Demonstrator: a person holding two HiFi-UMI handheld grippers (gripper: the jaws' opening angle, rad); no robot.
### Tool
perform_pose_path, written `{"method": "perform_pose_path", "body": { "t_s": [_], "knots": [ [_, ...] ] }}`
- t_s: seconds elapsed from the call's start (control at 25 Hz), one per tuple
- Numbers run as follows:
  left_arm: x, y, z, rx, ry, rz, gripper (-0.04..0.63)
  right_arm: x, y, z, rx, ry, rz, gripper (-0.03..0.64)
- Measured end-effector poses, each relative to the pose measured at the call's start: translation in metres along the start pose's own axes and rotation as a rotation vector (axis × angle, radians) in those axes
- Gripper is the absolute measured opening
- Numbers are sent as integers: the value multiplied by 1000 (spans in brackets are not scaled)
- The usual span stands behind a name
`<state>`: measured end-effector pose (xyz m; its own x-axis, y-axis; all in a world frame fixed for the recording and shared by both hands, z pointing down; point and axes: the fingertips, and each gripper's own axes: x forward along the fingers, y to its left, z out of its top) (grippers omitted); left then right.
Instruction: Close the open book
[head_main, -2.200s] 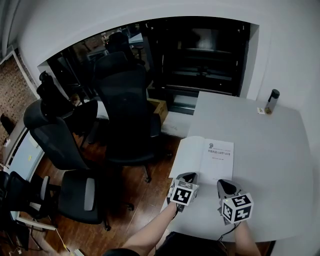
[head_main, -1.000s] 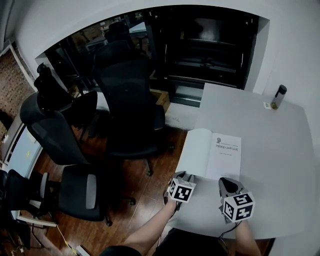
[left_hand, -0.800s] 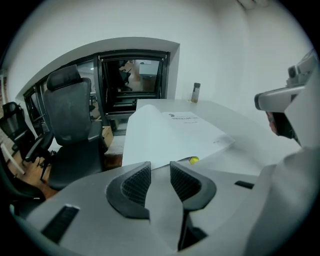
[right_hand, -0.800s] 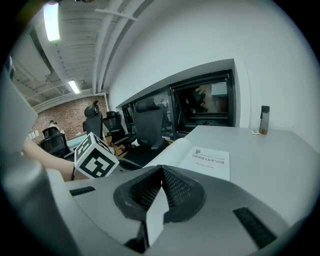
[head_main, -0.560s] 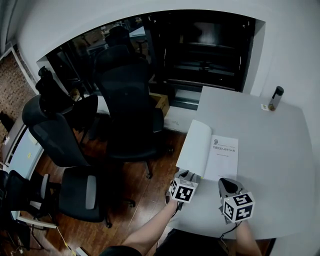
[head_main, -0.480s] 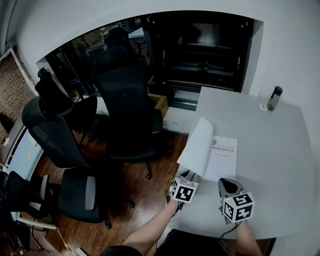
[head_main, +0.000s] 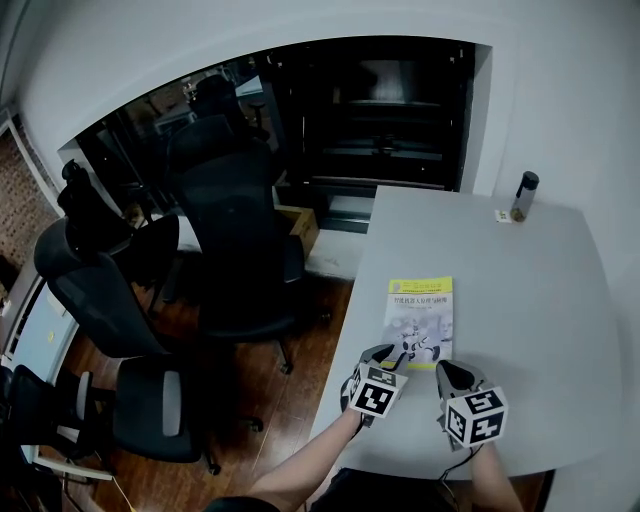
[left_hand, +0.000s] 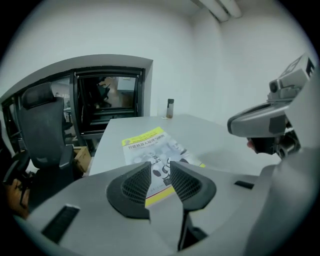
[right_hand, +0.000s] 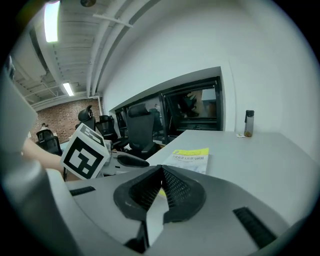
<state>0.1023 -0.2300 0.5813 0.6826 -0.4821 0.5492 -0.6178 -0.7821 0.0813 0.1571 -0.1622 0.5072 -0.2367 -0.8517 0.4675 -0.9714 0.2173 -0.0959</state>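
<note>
The book (head_main: 420, 322) lies closed and flat on the grey table (head_main: 530, 290), its yellow and white cover facing up. In the left gripper view the book (left_hand: 150, 147) lies just beyond the jaws; in the right gripper view the book (right_hand: 191, 157) lies ahead and slightly right. My left gripper (head_main: 383, 353) hovers at the book's near left corner, open, with a narrow gap and nothing between its fingers (left_hand: 136, 184). My right gripper (head_main: 450, 372) sits just right of it near the book's near edge, its tips meeting, shut on nothing.
A dark bottle (head_main: 520, 196) and a small item stand at the table's far right corner. Black office chairs (head_main: 225, 220) crowd the wooden floor left of the table. The table's left edge runs close to the book. A dark glass partition stands behind.
The book's left cover rose, swung over to the right and now lies shut, showing the yellow front. My left gripper moved right and up beside it; the right gripper shifted slightly.
</note>
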Motion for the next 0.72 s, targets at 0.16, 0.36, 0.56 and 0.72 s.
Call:
{"method": "perform_pose_path", "body": {
  "t_s": [0.16,0.36,0.56,0.72],
  "knots": [
    [-9,-15,5,0,-14,-37,115,-4,-8,1,15,-16,-11,5],
    [-28,-33,20,-18,-63,-72,114,-8,-12,4,28,-44,-4,5],
    [-48,-44,37,-31,-109,-42,5,-9,-24,3,11,-43,8,5],
    [-54,-48,41,-44,-116,-10,5,2,-42,-9,-35,1,10,5]
  ]
}}
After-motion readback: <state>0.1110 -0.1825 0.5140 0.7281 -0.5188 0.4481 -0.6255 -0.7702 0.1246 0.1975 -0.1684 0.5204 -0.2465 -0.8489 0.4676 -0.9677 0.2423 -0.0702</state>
